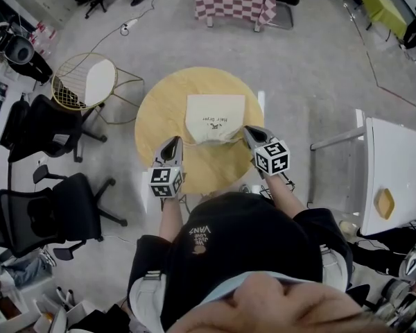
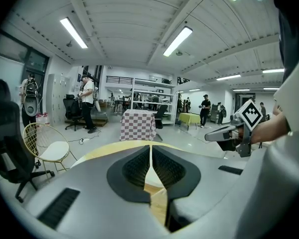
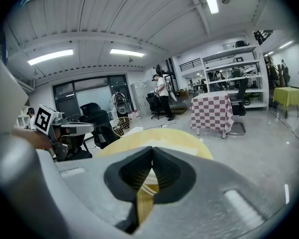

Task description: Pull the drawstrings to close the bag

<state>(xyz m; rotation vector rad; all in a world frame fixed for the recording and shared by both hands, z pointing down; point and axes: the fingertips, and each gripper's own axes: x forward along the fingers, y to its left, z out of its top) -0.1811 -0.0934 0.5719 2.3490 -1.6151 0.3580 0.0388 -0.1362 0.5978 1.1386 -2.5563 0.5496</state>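
1. Head view: shows bag point(image 1: 215, 116) flat on round table point(image 1: 152, 116), mouth toward the person, drawstrings point(image 1: 218, 142) running out to left gripper point(image 1: 173, 144) and right gripper point(image 1: 249, 132). Risks dragging the whole bag off the near edge unless pulled apart evenly.
2. Left gripper view: shows pads point(image 2: 137, 168) pinched together on a pale sliver, likely one of the drawstrings. Could slip out under a jerk.
3. Right gripper view: shows pads point(image 3: 137, 172) fully closed, cord strands entering the nip. Could lose grip if tugged sideways.

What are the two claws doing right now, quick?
Right claw: closed, pinching a drawstring.
Left claw: closed, seemingly on the other drawstring.
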